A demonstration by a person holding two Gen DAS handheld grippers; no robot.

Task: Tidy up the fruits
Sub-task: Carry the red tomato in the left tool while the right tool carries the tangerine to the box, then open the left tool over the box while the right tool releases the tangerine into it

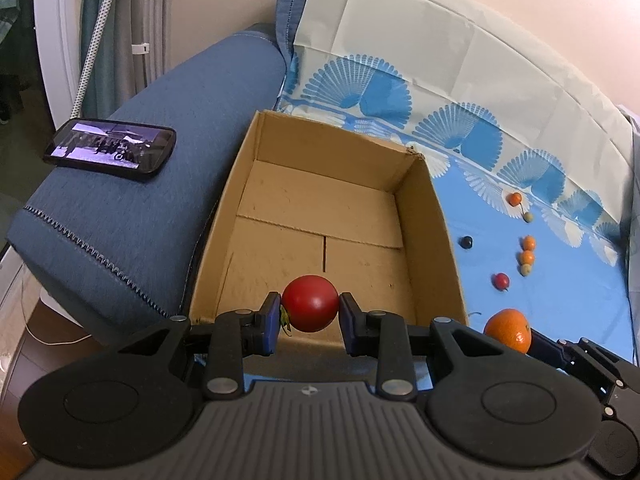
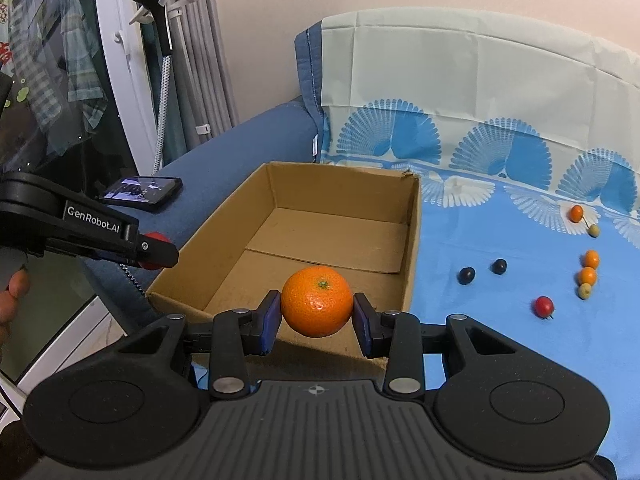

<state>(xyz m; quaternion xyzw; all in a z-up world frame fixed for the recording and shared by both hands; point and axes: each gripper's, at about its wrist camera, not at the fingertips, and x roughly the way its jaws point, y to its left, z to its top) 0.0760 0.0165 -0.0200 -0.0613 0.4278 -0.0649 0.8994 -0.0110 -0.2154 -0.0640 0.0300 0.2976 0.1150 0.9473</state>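
My left gripper (image 1: pixel 310 314) is shut on a red tomato (image 1: pixel 310 302) and holds it over the near edge of an open cardboard box (image 1: pixel 434 240), whose floor shows bare. My right gripper (image 2: pixel 316 318) is shut on an orange mandarin (image 2: pixel 316 306) above the box's near rim (image 2: pixel 414 240). The mandarin also shows in the left wrist view (image 1: pixel 508 330), and the left gripper with the tomato (image 2: pixel 154 240) shows at the left of the right wrist view. Several small fruits lie on the blue cloth (image 2: pixel 500 320): small oranges (image 2: pixel 590 268), dark berries (image 2: pixel 482 271), a small red fruit (image 2: pixel 544 306).
The box stands on a sofa with a blue patterned cloth (image 1: pixel 560 300). A phone (image 1: pixel 110 154) lies on the blue armrest (image 1: pixel 140 220) left of the box. Curtains and a garment steamer (image 2: pixel 164 80) stand behind the armrest.
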